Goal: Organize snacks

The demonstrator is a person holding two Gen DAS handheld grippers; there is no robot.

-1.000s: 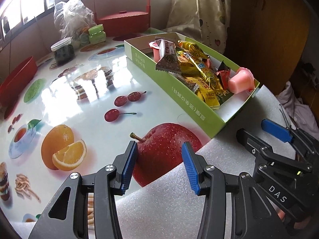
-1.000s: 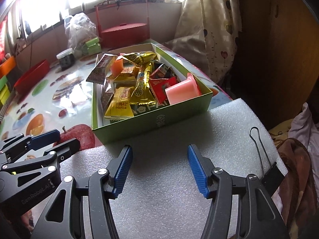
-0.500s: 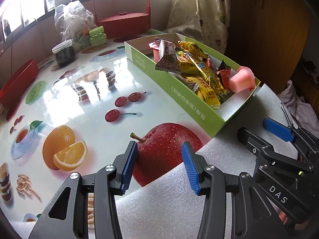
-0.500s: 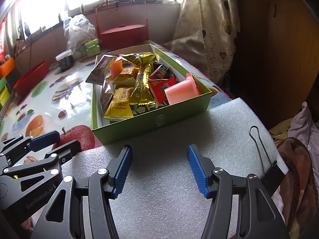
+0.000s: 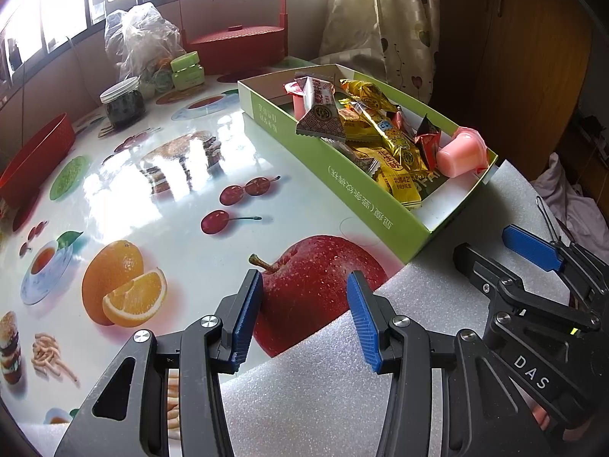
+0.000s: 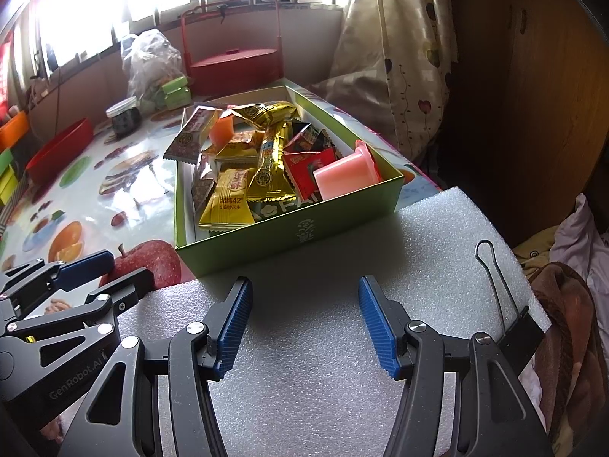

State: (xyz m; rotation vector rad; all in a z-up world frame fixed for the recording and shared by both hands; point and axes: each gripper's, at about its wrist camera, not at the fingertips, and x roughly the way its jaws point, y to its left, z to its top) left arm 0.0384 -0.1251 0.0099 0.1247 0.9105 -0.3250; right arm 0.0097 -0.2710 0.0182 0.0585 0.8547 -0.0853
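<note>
A green cardboard box [image 5: 365,205] [image 6: 289,236] lies on the fruit-print table, filled with several wrapped snacks: yellow packets [image 6: 230,202], a gold bar [image 5: 388,133], red wrappers [image 6: 304,167] and a pink jelly cup [image 5: 462,154] [image 6: 344,175]. My left gripper [image 5: 304,312] hovers open and empty over the printed apple, short of the box's near corner. Over the white foam sheet [image 6: 323,361], just in front of the box, my right gripper [image 6: 304,320] stands open with nothing between its fingers. Each gripper shows at the edge of the other's view.
At the back stand a red handled basket [image 5: 236,38], a plastic bag [image 5: 137,45], a green jar [image 5: 186,70] and a dark jar [image 5: 123,103]. A red tray [image 5: 34,152] sits far left. A binder clip [image 6: 510,312] grips the foam's right edge. Curtain and clothes lie right.
</note>
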